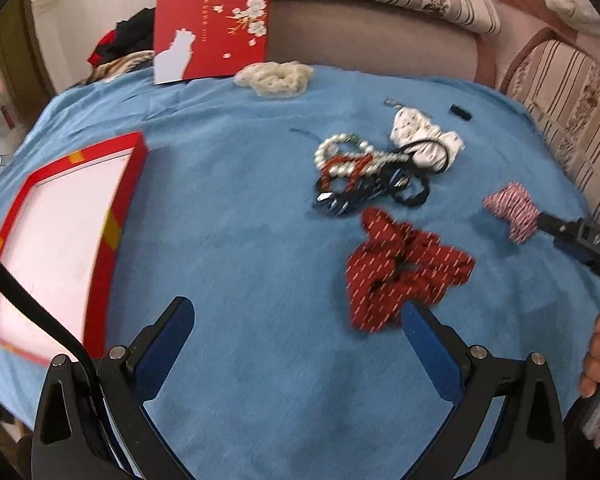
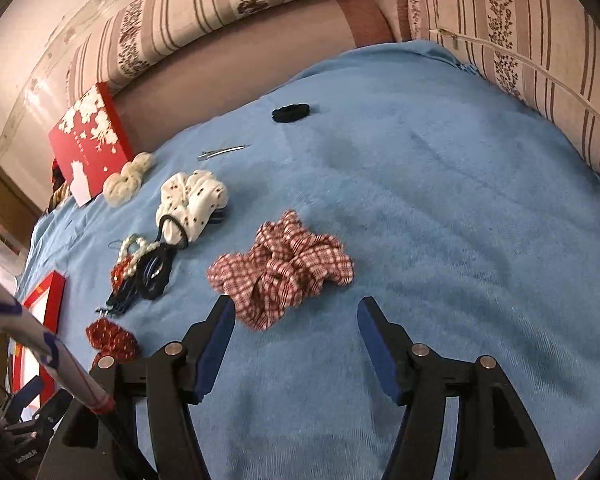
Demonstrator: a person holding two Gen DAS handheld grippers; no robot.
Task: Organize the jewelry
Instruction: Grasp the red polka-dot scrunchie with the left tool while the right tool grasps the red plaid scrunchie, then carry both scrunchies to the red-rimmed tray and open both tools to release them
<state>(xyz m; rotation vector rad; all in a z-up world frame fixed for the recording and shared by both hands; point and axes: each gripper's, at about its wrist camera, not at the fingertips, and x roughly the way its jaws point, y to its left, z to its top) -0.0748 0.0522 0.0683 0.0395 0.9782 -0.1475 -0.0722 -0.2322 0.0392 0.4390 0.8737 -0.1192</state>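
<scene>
Hovering wide open and empty, the left gripper (image 1: pixel 296 320) nears the red scrunchie (image 1: pixel 404 268); the right gripper (image 2: pixel 296 316), likewise agape, seemingly just short of the plaid scrunchie (image 2: pixel 284 268).

The blue cloth (image 2: pixel 440 208) covering the surface was a soft, matt fabric with a short, brushed nap. The red-and-white checked scrunchie (image 2: pixel 284 268) was thin woven cloth, gathered and matt; the dark red scrunchie (image 1: pixel 404 268) at its 9 o'clock was similar cloth with a light dashed print. The white printed scrunchie (image 2: pixel 194 200) and the cream scrunchie (image 1: pixel 276 76) appeared as soft, crinkled fabric. The pearl bracelet (image 1: pixel 340 156) had smooth, glossy beads. The hair clip (image 2: pixel 222 153) looked like bright metal. The red box tray (image 1: pixel 116 216) and the red floral lid (image 1: pixel 212 28) looked like smooth card, the lid faintly sheened. Both grippers' fingers (image 2: pixel 216 344) carried matt blue pads on black, plastic-looking frames.
</scene>
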